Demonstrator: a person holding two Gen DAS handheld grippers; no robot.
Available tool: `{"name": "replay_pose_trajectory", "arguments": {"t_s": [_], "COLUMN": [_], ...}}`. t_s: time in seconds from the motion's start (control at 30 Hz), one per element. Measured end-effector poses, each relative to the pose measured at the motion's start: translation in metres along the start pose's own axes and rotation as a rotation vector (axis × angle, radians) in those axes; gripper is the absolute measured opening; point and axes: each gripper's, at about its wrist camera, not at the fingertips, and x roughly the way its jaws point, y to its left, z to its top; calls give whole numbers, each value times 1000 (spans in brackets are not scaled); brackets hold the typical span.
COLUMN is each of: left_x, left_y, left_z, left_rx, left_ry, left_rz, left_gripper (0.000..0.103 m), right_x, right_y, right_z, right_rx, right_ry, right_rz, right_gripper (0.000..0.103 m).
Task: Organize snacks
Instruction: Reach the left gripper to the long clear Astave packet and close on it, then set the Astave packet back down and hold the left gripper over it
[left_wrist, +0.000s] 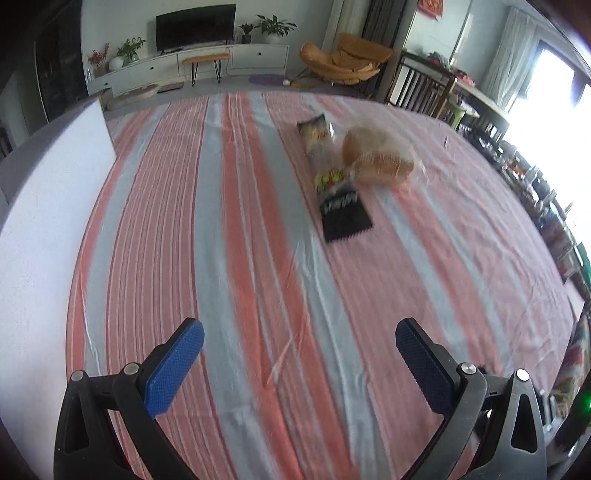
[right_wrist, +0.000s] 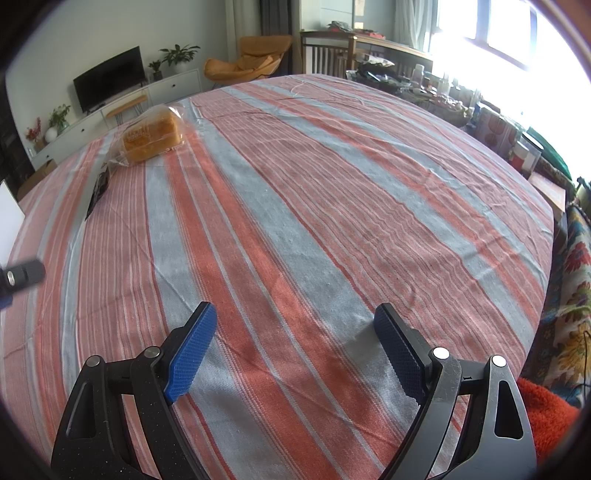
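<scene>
A bagged loaf of bread (left_wrist: 376, 158) lies on the striped tablecloth (left_wrist: 240, 258) at mid-distance. Beside it sit a black snack packet (left_wrist: 343, 218) with a yellow-green top and a smaller yellow-and-black packet (left_wrist: 316, 131) behind it. My left gripper (left_wrist: 299, 332) hovers open over the near cloth, well short of the snacks, nothing between its blue pads. In the right wrist view the bread (right_wrist: 153, 136) lies far left and the black packet (right_wrist: 99, 190) shows edge-on. My right gripper (right_wrist: 295, 317) is open and empty above bare cloth. The left gripper's tip (right_wrist: 22, 275) shows at the left edge.
A white board or box (left_wrist: 48, 221) stands along the table's left side. Clutter of boxes and jars (right_wrist: 498, 133) crowds the far right edge by the window. A patterned fabric and an orange-red cloth (right_wrist: 543, 413) lie off the right side.
</scene>
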Motion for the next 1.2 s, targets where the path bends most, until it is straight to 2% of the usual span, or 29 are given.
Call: {"name": "replay_pose_trajectory", "arguments": {"t_s": [0.07,0.13,0.23,0.37,0.43,0.47,0.6,0.63,0.67,0.7,0.73,0.77,0.8,0.9,1.0,1.1,1.2], "left_x": [5,27,69,113,130,130,132,130,127,122,120,118,114,97,74,43,22], "left_y": [-12,-28,-45,-50,-46,-42,-28,-26,-24,-23,-25,-26,-26,-22,-8,5,14], "left_z": [31,61,90,103,104,104,106,106,106,106,105,104,103,90,67,35,-2], "left_rx": [25,87,192,276,271,244,170,160,151,149,156,165,177,199,179,152,170], "left_ry": [0,57,110,135,161,135,122,109,93,75,64,64,73,56,41,50,69], "left_rz": [-16,-32,59,145,162,136,123,122,110,108,107,100,105,107,132,140,160], "left_gripper": [103,103,103,102,102,102,100,96,82,64,51,22,13,10,10,10,10], "right_x": [0,0,0,1,1,1,1,1,1,1,1,1,1,1,1,1,1], "right_y": [1,2,3,4,4,4,4,4,4,4,4,4,4,4,4,4,4], "right_z": [0,0,1,1,1,1,2,2,2,1,1,2,1,2,2,1,1], "right_rx": [-2,-3,-5,-7,-9,-9,-10,-10,-10,-9,-9,-9,-9,-9,-9,-9,-9], "right_ry": [1,2,1,1,2,1,1,1,1,1,1,1,1,1,1,1,1], "right_rz": [2,3,5,7,8,9,10,10,10,9,10,10,10,9,10,10,10], "right_gripper": [91,91,91,91,91,92,92,92,92,92,92,92,92,92,92,92,92]}}
